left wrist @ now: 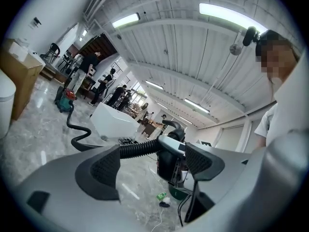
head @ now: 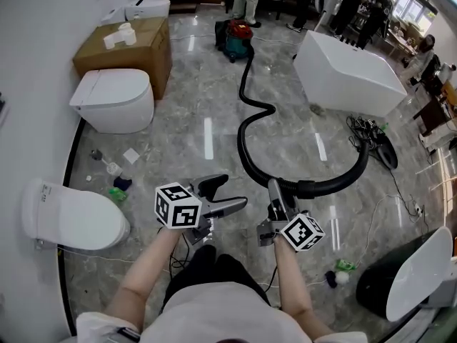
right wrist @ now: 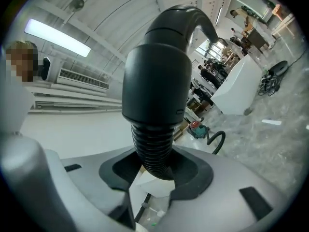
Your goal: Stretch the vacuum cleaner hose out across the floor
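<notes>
Your right gripper (head: pixel 275 195) clamped on ribbed hose (head: pixel 246 116) end; grip point hard to make out from head view; your left gripper (head: pixel 227 194) jaws wide apart, empty.

Vacuum cleaner (head: pixel 235 38): far end of floor (head: pixel 193 113), near bathtub (head: pixel 346 70).
Hose (head: pixel 330 186): black; snakes from vacuum cleaner, loops right, ends at right gripper.
Right gripper (head: pixel 274 190): clamped on hose end.
Left gripper (head: pixel 232 191): jaws apart, empty, alongside right gripper.
</notes>
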Demonstrator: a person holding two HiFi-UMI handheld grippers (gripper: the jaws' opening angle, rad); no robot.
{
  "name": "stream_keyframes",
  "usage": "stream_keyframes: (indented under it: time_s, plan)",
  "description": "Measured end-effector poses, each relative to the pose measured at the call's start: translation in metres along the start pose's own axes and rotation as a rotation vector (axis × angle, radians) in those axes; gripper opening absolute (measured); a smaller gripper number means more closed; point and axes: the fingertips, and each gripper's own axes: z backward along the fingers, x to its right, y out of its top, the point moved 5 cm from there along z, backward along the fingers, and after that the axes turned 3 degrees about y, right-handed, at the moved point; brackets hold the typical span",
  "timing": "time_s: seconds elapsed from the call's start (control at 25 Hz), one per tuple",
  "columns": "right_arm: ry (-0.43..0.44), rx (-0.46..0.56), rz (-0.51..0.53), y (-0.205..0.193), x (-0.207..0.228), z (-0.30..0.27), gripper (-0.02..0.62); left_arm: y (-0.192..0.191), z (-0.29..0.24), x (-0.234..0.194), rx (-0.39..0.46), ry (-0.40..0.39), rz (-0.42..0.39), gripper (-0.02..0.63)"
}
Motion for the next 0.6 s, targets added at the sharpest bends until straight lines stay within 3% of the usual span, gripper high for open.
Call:
stream_keyframes:
  time_s: [0.12,0.32,0.48,0.6]
  plan:
    - [0.036,0.017,0.011,0.006,-0.005,0.001,0.184,-0.003,-0.001,-0.004,-0.012,0.008,0.002,0.408]
    - [0.059,0.004,0.130,0.013,-0.012,0.008,0.184,-0.012,-0.008,-0.012,0.001,-0.001,0.099,0.408]
    - [0.117,-0.020,0.215,0.020,-0.022,0.011,0.186,-0.015,-0.016,-0.005,-0.059,0.003,-0.006,0.408]
    - [0.160,-0.049,0.328,0.028,-0.034,0.009,0.184,-0.017,-0.020,0.007,-0.154,-0.019,-0.180,0.408]
